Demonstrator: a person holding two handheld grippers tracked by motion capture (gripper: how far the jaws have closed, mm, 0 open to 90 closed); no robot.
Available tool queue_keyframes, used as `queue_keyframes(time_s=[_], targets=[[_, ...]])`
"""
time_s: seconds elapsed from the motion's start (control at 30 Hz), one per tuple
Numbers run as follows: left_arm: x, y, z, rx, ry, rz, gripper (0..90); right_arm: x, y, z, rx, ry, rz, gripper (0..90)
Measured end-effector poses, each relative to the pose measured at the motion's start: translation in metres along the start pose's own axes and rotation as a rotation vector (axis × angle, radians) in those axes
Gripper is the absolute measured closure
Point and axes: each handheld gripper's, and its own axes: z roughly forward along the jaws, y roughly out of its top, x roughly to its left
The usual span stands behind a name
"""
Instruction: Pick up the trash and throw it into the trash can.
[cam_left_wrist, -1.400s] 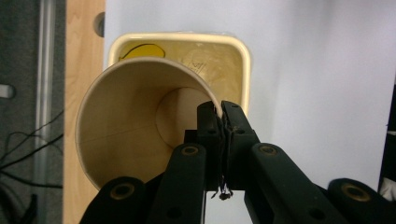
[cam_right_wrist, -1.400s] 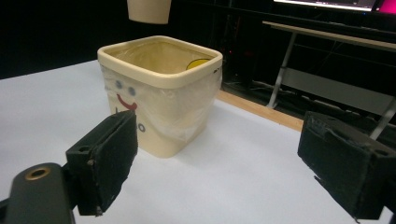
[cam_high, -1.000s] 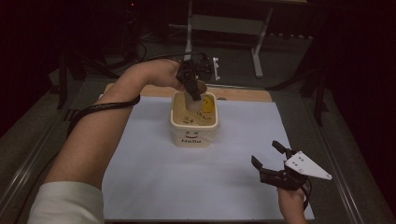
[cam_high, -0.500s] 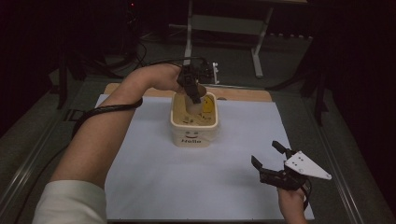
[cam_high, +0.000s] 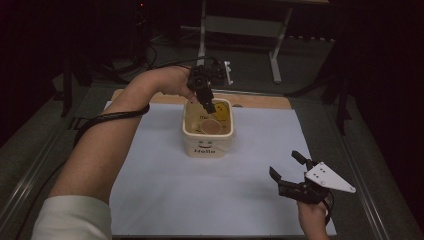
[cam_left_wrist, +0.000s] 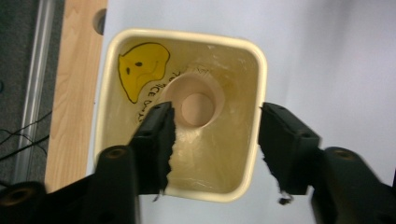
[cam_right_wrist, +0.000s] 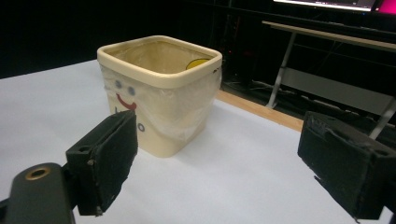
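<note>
A cream square container with a smiley and "Hello" on its front stands on the white sheet, toward the far middle. Inside it rests a small pale pink cup, mouth up. In the left gripper view the cup sits beside a yellow face sticker on the inner wall. My left gripper hangs over the container's far rim, open and holding nothing. Near the front right, my right gripper is open and faces the container from a distance.
A wooden strip runs along the sheet's far edge. Metal rails border the table at both sides. A metal stand is on the dark floor behind. The left gripper's cable loops over the forearm.
The pale cup that hung at the left gripper's jaws now sits lower inside the container, and those jaws stand apart. The right gripper has stayed put.
</note>
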Motion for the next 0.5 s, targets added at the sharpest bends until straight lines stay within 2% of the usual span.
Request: queue_keyframes(time_s=[0.2,0.27,0.3,0.37,0.4,0.5], targets=[[-0.003,-0.004,-0.011,-0.033,0.018,-0.030,34.2,0.000,0.000,0.000,0.004,0.000,0.001,12.0],[-0.003,-0.005,-0.012,-0.027,0.013,-0.038,29.1,0.000,0.000,0.000,0.001,0.001,0.002,12.0],[-0.005,-0.007,-0.014,-0.033,0.010,-0.041,29.1,0.001,0.000,0.001,0.003,0.001,0.002,12.0],[-0.006,-0.010,-0.017,-0.053,0.010,-0.051,21.8,0.001,0.000,0.001,0.003,0.001,0.002,12.0],[-0.007,-0.011,-0.018,-0.060,0.012,-0.055,21.3,0.001,0.000,0.001,0.004,0.000,0.001,12.0],[-0.007,-0.017,-0.021,-0.059,0.005,-0.065,14.5,0.001,0.000,0.001,0.005,0.001,0.002,12.0]])
